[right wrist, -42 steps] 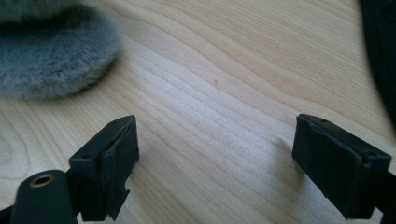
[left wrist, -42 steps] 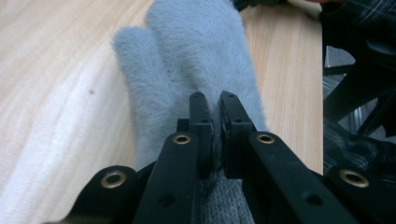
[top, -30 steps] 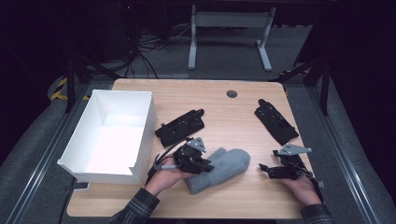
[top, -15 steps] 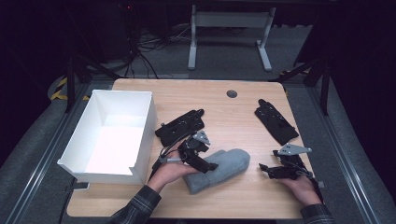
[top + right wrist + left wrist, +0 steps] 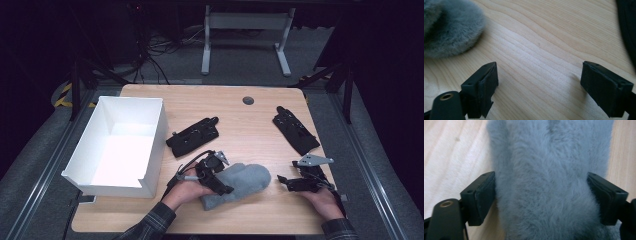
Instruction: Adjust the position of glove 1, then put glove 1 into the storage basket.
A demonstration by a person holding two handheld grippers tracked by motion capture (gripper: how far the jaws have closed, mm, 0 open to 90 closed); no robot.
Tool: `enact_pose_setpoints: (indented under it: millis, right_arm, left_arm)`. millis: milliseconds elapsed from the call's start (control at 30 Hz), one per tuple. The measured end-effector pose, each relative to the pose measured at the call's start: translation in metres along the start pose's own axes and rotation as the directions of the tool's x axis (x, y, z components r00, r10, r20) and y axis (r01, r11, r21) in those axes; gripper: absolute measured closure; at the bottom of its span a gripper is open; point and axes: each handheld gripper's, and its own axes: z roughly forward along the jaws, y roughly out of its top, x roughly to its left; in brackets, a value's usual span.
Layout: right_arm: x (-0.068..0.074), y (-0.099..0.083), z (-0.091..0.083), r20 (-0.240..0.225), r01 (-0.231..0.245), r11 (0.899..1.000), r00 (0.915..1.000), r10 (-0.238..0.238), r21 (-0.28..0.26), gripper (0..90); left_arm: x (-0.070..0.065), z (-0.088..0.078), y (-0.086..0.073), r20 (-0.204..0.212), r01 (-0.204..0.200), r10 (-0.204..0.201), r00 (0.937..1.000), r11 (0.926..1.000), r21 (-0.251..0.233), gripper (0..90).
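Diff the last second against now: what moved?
Only the left gripper moved: it swung over the grey mitten, and its open jaws now straddle it without closing. The mitten has not visibly shifted. The right gripper stays open over bare table. The white box and both black holders are unchanged.

A lab: wooden table [image 5: 260, 125] ringed by cables [image 5: 150, 55] (dark floor).
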Motion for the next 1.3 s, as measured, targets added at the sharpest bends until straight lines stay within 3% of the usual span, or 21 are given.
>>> enact_pose_setpoints:
  millis: [100, 300, 400, 667, 933, 1300]
  right_arm:
    - [0.000, 0.000, 0.000, 0.000, 0.000, 1.000, 1.0000, 0.000, 0.000, 14.7]
    - [0.000, 0.000, 0.000, 0.001, -0.001, 1.000, 1.0000, 0.001, 0.001, 14.8]
    - [0.000, 0.000, 0.000, 0.001, -0.001, 1.000, 1.0000, 0.001, 0.001, 14.7]
    - [0.000, 0.000, 0.000, 0.001, -0.001, 1.000, 1.0000, 0.001, 0.000, 14.8]
    - [0.000, 0.000, 0.000, 0.001, -0.001, 1.000, 1.0000, 0.001, 0.001, 14.7]
    - [0.000, 0.000, 0.000, 0.001, -0.001, 1.000, 1.0000, 0.001, 0.001, 14.8]
  left_arm:
    - [0.001, 0.000, -0.001, 0.018, 0.011, -0.011, 0.9998, 0.9999, 0.005, 21.4]
    - [0.000, -0.001, 0.000, 0.058, 0.000, -0.001, 0.9983, 0.9999, 0.015, 35.7]
    - [0.002, -0.002, 0.000, 0.080, 0.014, -0.016, 0.9967, 0.9996, 0.026, 45.2]
    - [0.000, -0.007, 0.000, 0.084, 0.042, -0.043, 0.9955, 0.9990, 0.015, 62.6]
    - [0.002, -0.014, 0.000, 0.117, 0.051, -0.047, 0.9920, 0.9982, -0.032, 68.1]
    - [0.000, -0.035, 0.006, 0.094, 0.050, -0.039, 0.9948, 0.9927, -0.110, 69.2]
